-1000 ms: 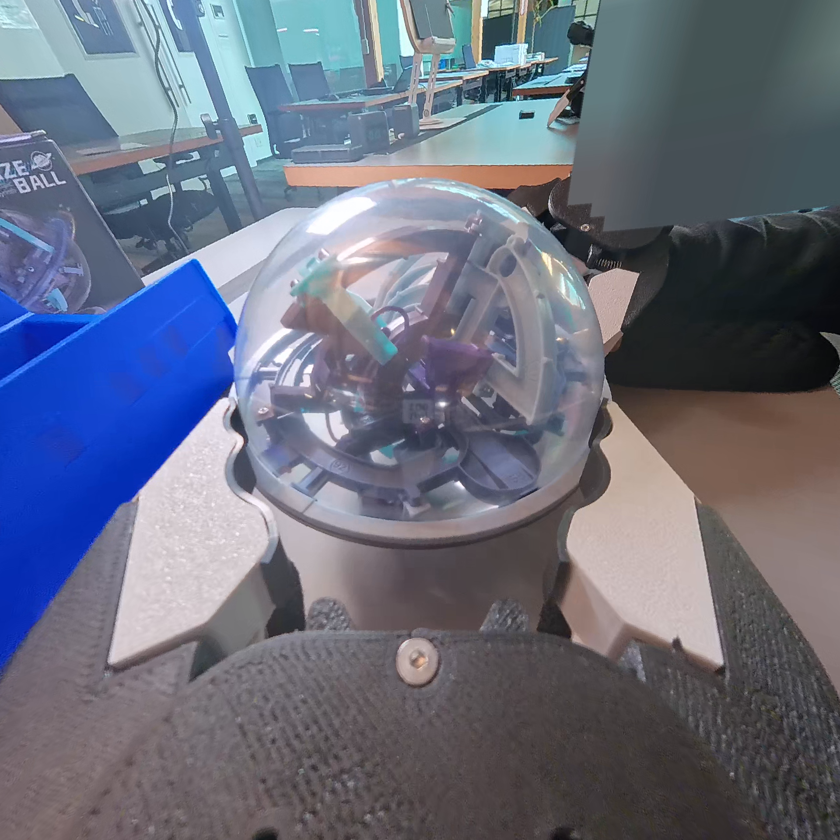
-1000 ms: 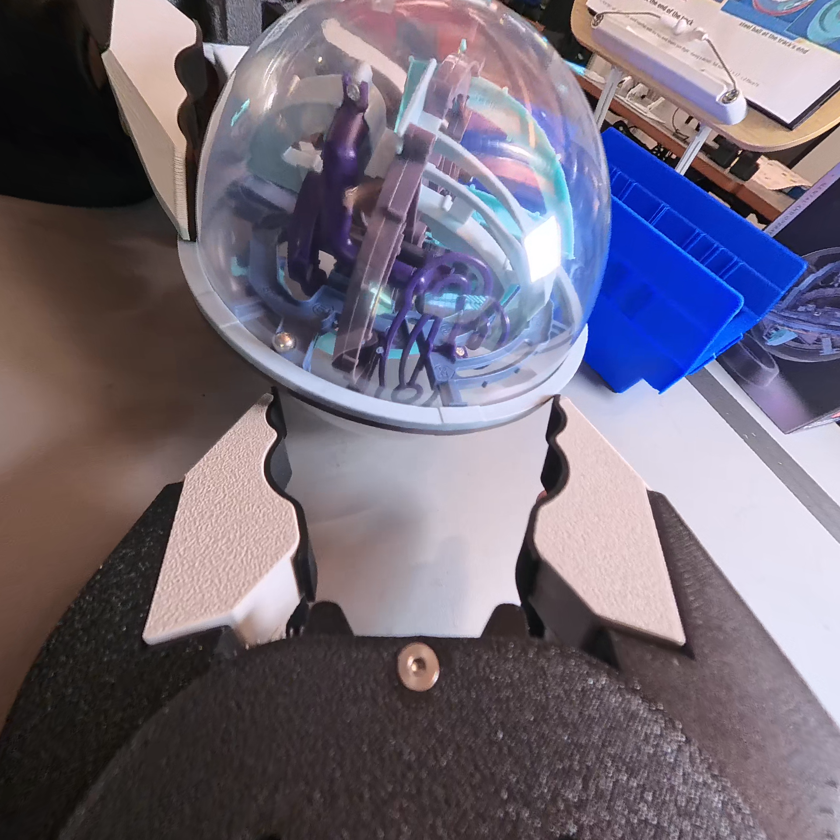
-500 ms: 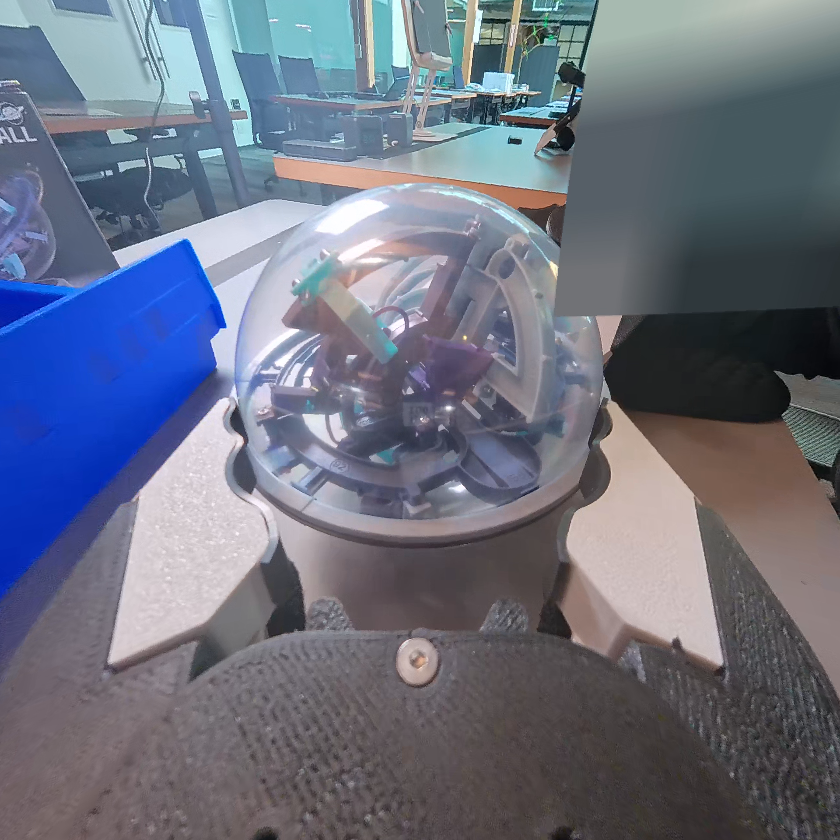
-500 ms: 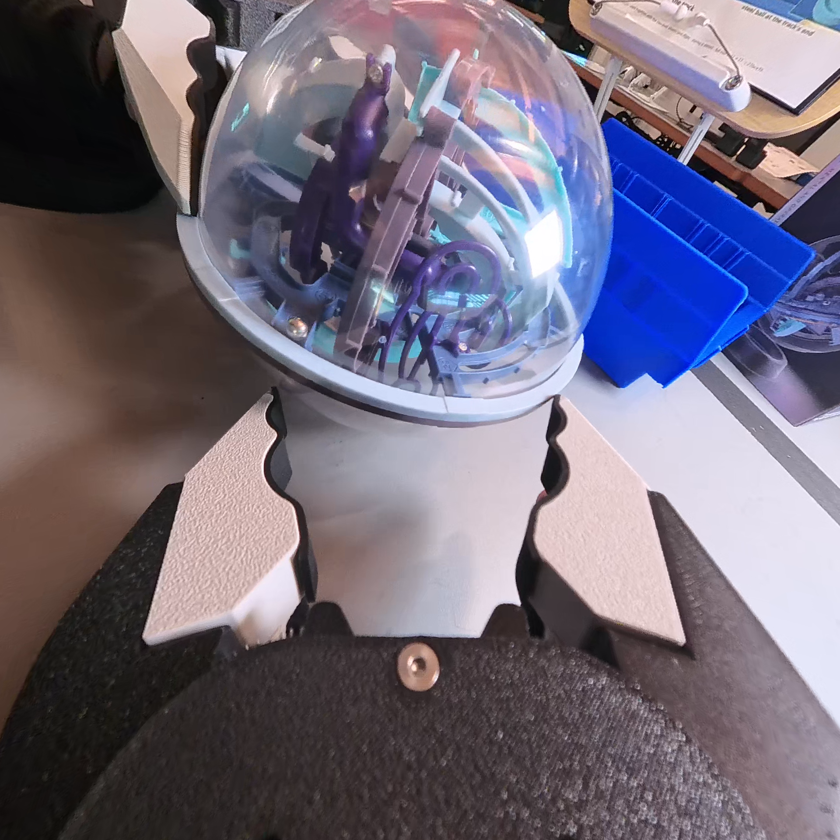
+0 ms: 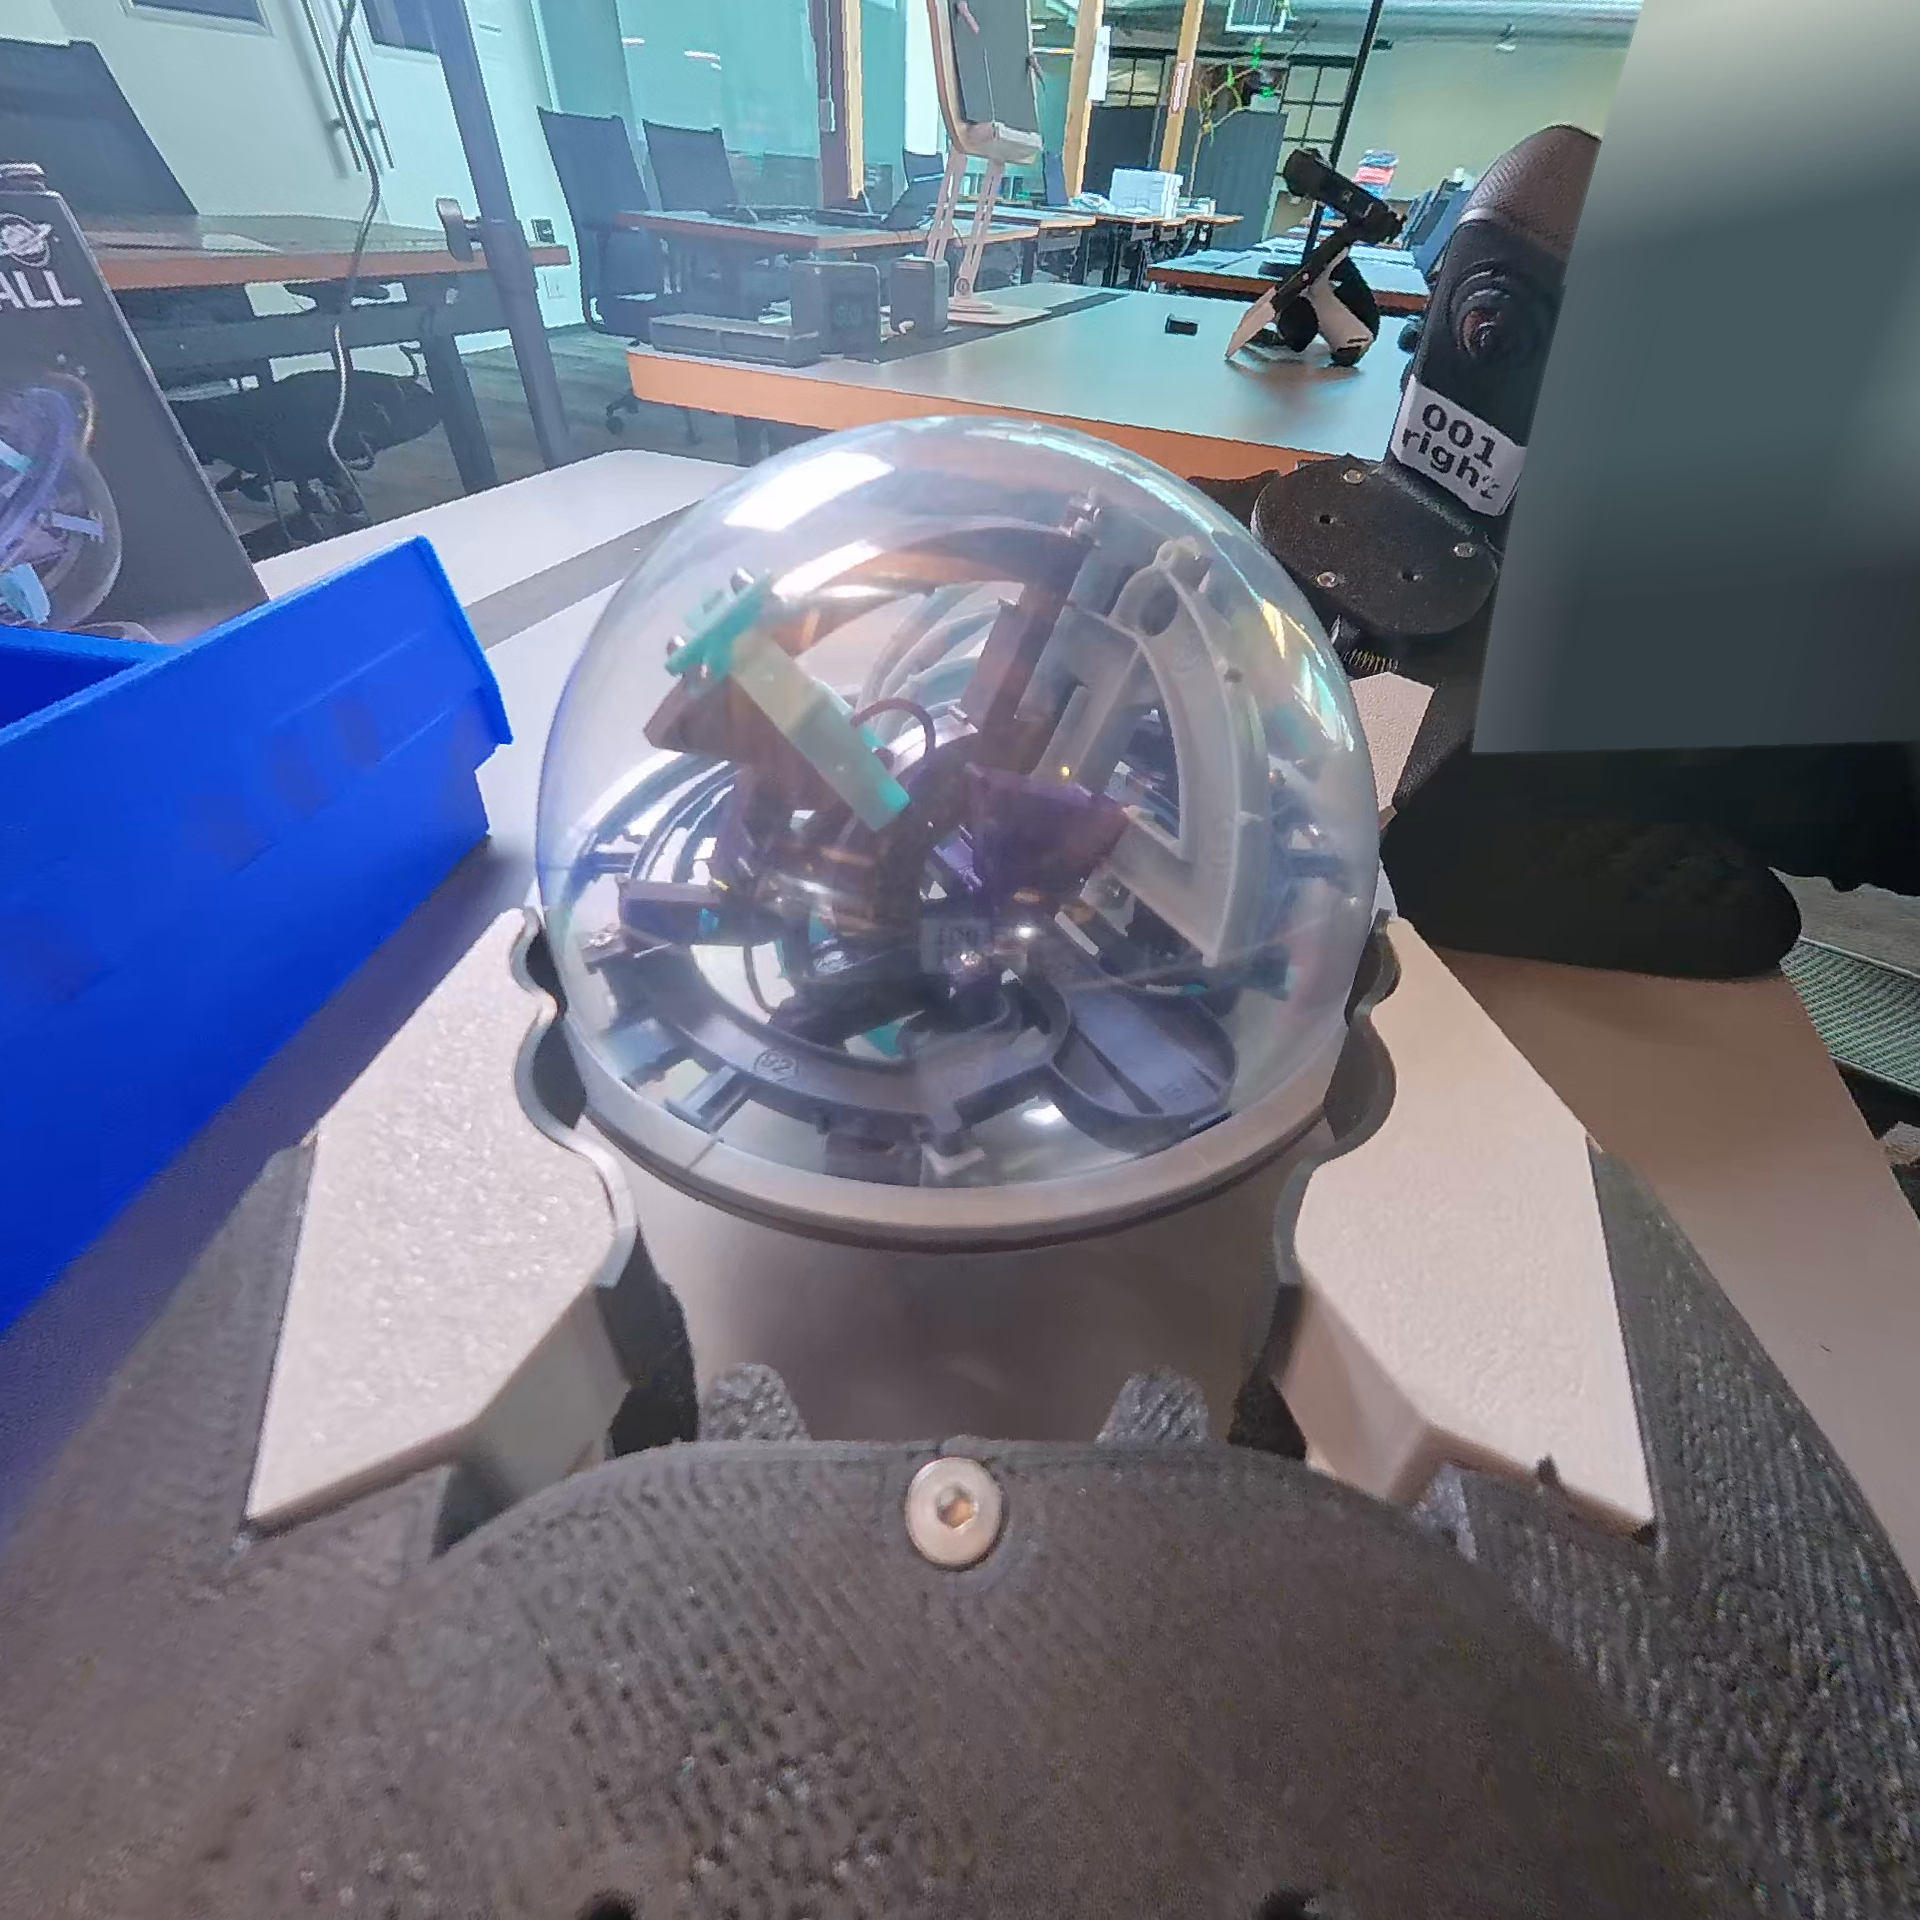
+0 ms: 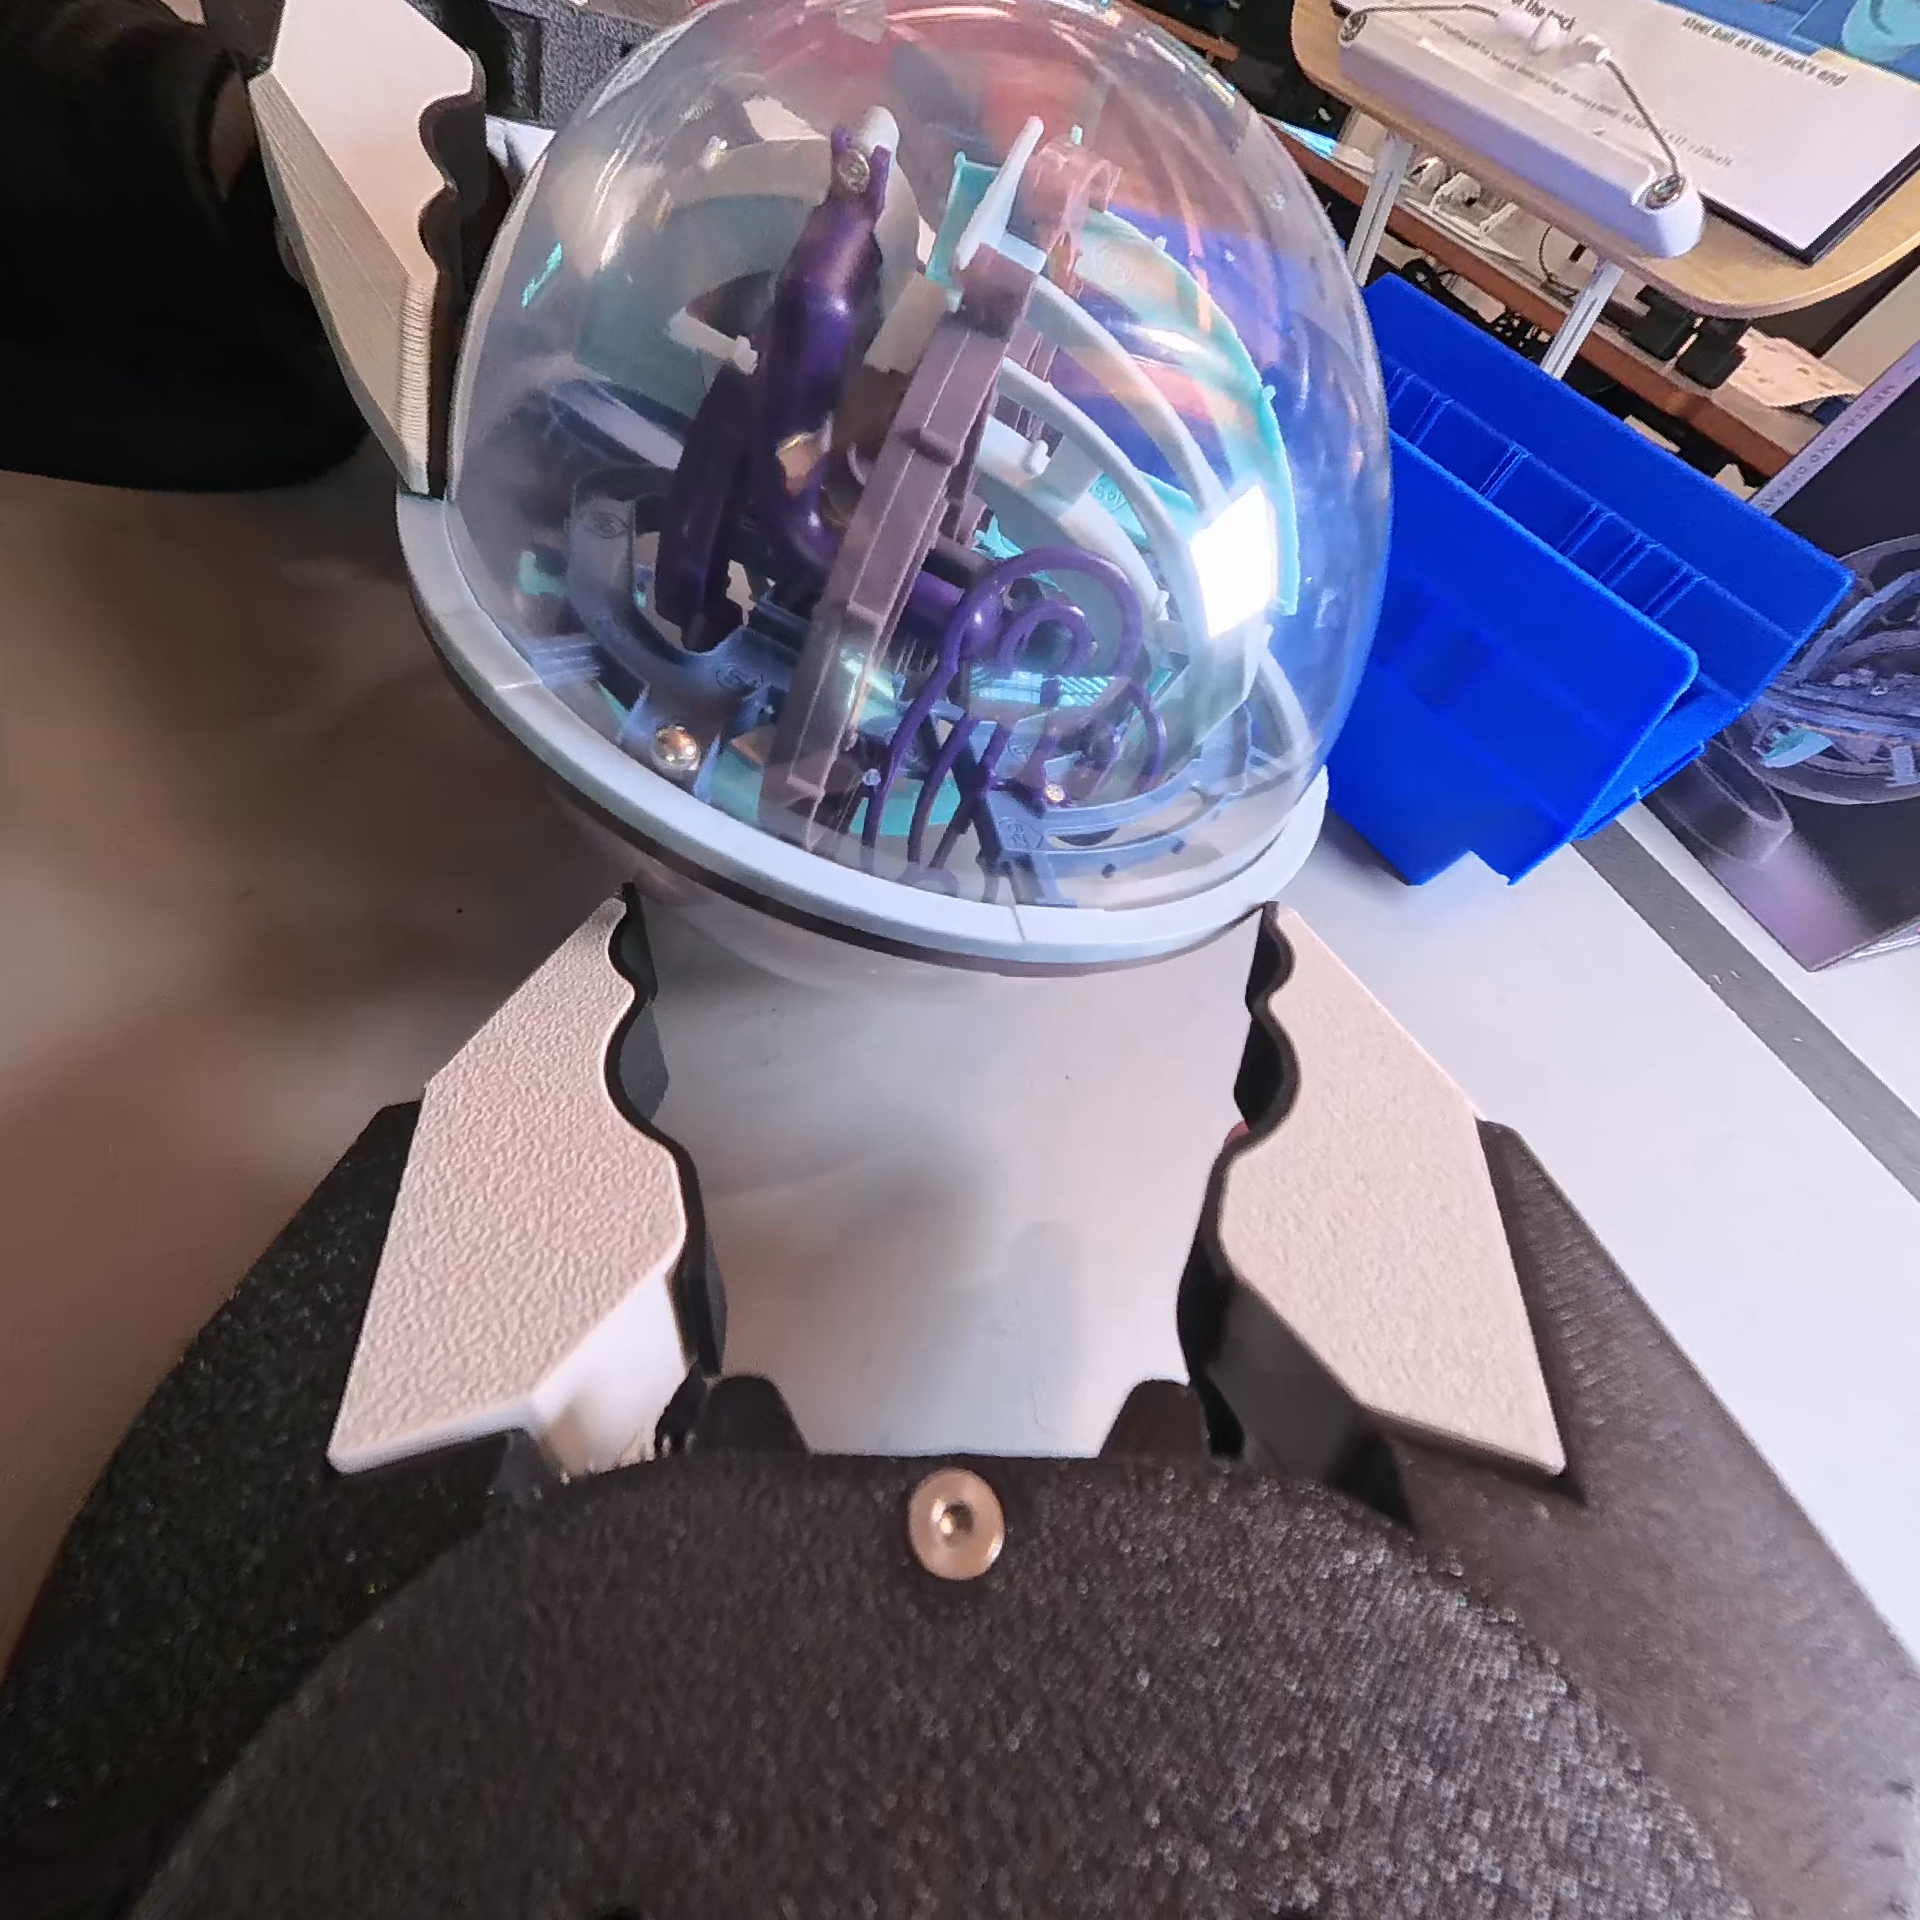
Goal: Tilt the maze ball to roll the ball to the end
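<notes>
The clear maze ball (image 5: 956, 831) sits tipped above the counter (image 6: 260, 831), and a small silver ball (image 6: 675, 744) rests near its rim. The left tongs (image 5: 956, 997) squeeze its sides. The right tongs (image 6: 940, 935) press under it. A blue bin (image 5: 208, 810) stands close by.

office | rows of desks (image 5: 1039, 353) | black swivel chairs (image 5: 592, 197)

blue bin (image 5: 208, 790) | dark box (image 5: 62, 416) behind it | desks, office chairs (image 5: 592, 218) beyond
</notes>
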{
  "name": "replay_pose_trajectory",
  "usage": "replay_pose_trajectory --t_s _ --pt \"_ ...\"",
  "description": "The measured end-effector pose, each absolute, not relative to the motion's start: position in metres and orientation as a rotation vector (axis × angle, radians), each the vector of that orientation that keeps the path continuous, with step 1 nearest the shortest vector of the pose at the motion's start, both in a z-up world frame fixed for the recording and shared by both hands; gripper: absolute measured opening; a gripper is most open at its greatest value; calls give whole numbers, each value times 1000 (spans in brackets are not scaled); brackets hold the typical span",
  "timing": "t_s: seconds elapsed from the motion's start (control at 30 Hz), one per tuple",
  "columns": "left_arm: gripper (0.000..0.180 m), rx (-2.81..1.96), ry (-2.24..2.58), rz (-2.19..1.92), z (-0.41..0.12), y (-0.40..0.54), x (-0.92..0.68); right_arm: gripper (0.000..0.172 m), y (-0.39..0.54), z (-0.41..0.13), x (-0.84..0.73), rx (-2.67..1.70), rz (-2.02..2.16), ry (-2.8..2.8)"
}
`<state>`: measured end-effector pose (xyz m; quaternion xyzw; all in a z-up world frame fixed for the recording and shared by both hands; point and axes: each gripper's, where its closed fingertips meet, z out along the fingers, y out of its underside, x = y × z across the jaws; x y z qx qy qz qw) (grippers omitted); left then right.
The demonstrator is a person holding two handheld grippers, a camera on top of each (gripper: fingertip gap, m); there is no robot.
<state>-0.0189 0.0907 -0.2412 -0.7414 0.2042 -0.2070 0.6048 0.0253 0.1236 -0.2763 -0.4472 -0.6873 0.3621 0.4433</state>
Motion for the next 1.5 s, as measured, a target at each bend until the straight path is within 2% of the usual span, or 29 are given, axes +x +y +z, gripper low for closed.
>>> replay_pose_trajectory --t_s 0.9,1.5 --pt "145 -1695 507 -440 -241 89 -19 110 124 -279 25 -1101 868 -1718" --pt "144 -1577 756 -268 -238 72 -23 102 111 -283 25 -1029 876 -1784"
